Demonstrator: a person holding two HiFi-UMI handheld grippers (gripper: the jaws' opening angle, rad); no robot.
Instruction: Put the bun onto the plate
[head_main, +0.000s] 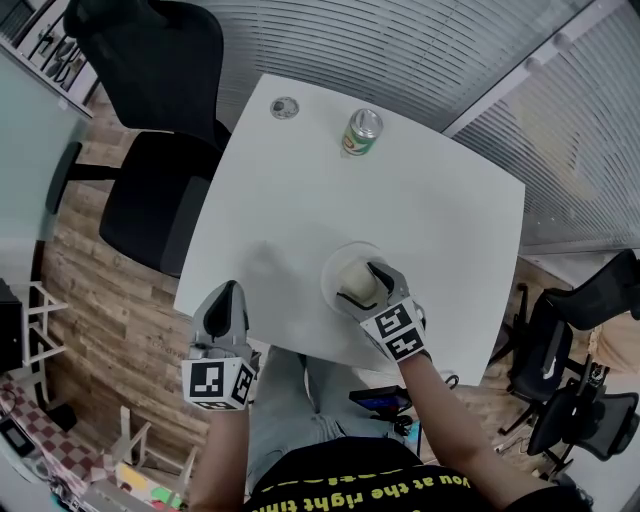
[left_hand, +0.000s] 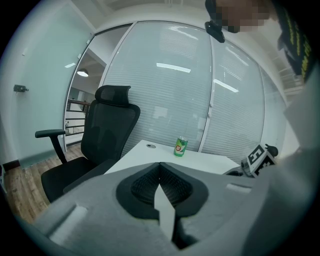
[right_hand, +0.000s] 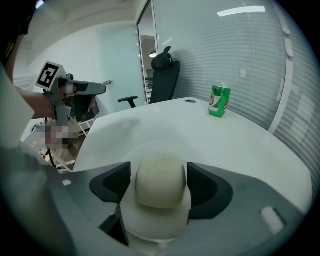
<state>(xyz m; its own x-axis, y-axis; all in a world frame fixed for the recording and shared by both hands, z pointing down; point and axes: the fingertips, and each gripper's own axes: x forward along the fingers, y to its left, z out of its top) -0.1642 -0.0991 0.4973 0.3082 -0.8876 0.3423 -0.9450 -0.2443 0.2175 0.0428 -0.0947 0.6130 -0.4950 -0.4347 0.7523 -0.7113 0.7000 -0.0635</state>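
Basically done: the bun (head_main: 355, 279) sits on the plate (head_main: 331, 266) on the worktop (head_main: 450, 220), between the right gripper's (head_main: 366, 286) spread fingers, apparently just clear, likely releasing. Left gripper (head_main: 229, 292) idles aside, fingers closed, empty.

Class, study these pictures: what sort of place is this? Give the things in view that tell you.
Most likely an office or meeting room. It has a white rounded-corner table, a black high-backed office chair with armrests, and tall glass partition walls with white blinds.
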